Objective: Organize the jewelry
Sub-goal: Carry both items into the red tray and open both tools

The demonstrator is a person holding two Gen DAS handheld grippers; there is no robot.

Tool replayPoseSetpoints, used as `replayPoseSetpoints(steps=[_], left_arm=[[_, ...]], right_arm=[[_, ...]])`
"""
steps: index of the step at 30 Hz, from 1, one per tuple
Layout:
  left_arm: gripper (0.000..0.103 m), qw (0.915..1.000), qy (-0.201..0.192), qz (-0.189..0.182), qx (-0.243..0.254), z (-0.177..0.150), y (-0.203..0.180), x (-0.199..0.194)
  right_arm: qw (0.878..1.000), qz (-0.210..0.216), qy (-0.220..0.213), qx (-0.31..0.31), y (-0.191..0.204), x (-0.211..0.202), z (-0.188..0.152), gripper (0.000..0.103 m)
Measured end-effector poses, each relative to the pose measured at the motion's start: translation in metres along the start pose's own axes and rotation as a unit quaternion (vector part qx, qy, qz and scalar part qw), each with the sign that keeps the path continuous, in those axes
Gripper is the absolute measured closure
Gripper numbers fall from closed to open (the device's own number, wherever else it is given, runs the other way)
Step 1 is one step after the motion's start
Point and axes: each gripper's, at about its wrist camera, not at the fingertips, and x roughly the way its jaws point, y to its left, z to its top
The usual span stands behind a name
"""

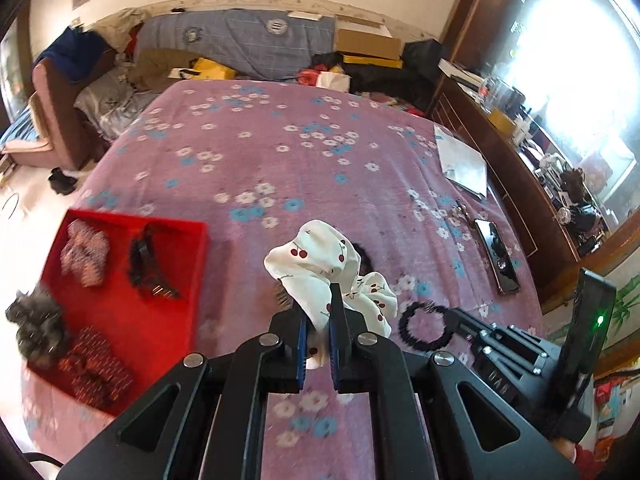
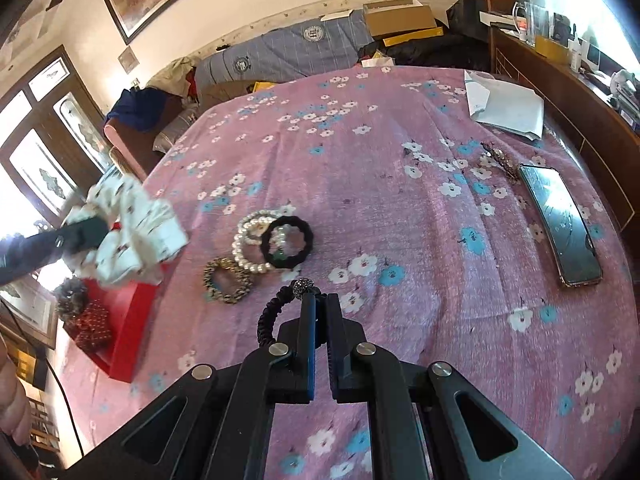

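My left gripper point(image 1: 319, 296) is shut on a white cherry-print scrunchie point(image 1: 320, 256) and holds it above the pink floral bedspread, right of the red tray point(image 1: 176, 320); it also shows in the right wrist view point(image 2: 132, 232). The tray holds several hair pieces, a black hair clip point(image 1: 146, 260) among them. My right gripper point(image 2: 320, 300) is shut on a black braided hair tie with a beaded ball point(image 2: 276, 308); the tie also shows in the left wrist view point(image 1: 420, 326). On the bed lie a pearl bracelet point(image 2: 252, 244), a black scrunchie point(image 2: 287, 246) and a leopard-print scrunchie point(image 2: 226, 280).
A phone point(image 2: 560, 224) lies at the right of the bed, a brown hair ornament point(image 2: 500, 162) beside it. White papers point(image 2: 508, 108) lie farther back. A wooden dresser point(image 2: 580, 112) runs along the right. Clothes and boxes pile up beyond the bed.
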Motion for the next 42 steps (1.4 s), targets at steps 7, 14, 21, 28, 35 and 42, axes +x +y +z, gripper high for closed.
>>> replayPoseSetpoints(steps=[7,14,21,28,35,42], left_arm=[[0.095,0.9981,-0.014,0.039,-0.045,-0.022,0.065,-0.042],[0.095,0.9918,-0.032,0.079,-0.095,-0.039,0.132,-0.076],[0.095,0.9855,-0.045,0.108,-0.124,-0.043,0.187,-0.097],[0.095,0.9889,-0.036,0.1,-0.104,-0.028,0.206,-0.083],[0.095,0.9946,-0.016,0.073,-0.072,0.001,0.211,-0.04],[0.095,0.9976,0.01,0.053,-0.044,0.031,0.216,0.012]], right_arm=[[1.0,0.009,-0.013,-0.016,0.028,-0.016,-0.002,0.098],[0.999,0.024,-0.02,-0.045,0.067,-0.021,0.0,0.098],[0.996,0.046,-0.018,-0.075,0.111,-0.017,0.002,0.097],[0.992,0.074,0.004,-0.099,0.16,0.003,0.001,0.097],[0.988,0.097,0.026,-0.12,0.205,0.03,-0.002,0.097],[0.985,0.11,0.055,-0.122,0.231,0.063,-0.004,0.097]])
